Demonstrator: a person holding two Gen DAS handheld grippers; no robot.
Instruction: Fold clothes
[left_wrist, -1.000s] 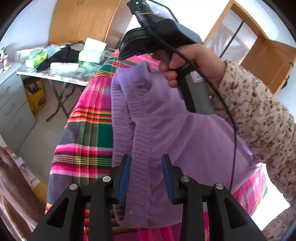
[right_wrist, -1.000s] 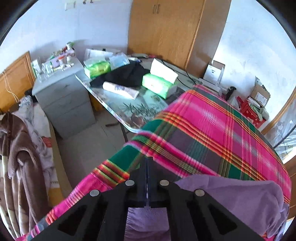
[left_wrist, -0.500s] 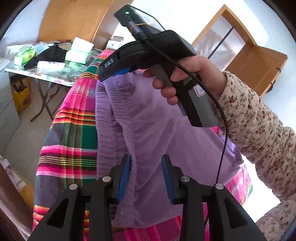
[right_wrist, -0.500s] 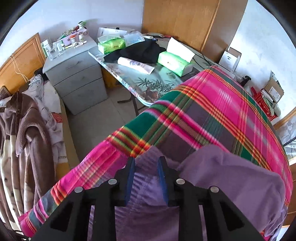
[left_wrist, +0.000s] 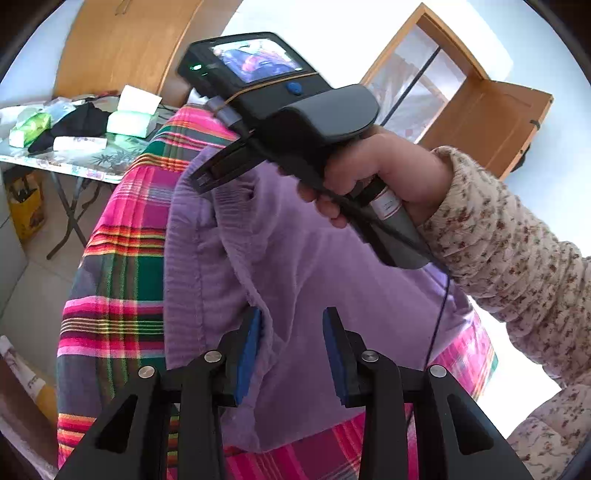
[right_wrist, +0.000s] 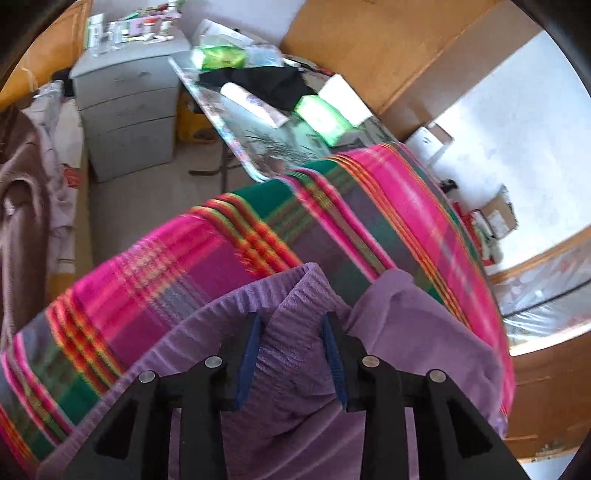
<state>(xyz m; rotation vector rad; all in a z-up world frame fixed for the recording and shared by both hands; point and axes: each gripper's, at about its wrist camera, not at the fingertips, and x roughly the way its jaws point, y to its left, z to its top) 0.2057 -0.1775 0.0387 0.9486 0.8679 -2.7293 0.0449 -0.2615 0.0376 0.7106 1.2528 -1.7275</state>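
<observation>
Left wrist view: purple sweater (left_wrist: 295, 266) lay half-folded under both tongs, left gripper (left_wrist: 291, 347) and right gripper (right_wrist: 291, 350) parted, holding nothing; right's jaws had just opened. More folds probably left.

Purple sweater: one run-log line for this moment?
purple sweater: on plaid blanket | left gripper: open above | right gripper: just opened, cloth between jaws

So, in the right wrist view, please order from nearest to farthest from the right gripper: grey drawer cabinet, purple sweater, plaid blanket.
1. purple sweater, between the fingers of the right gripper.
2. plaid blanket, underneath and just beyond.
3. grey drawer cabinet, upper left.
</observation>
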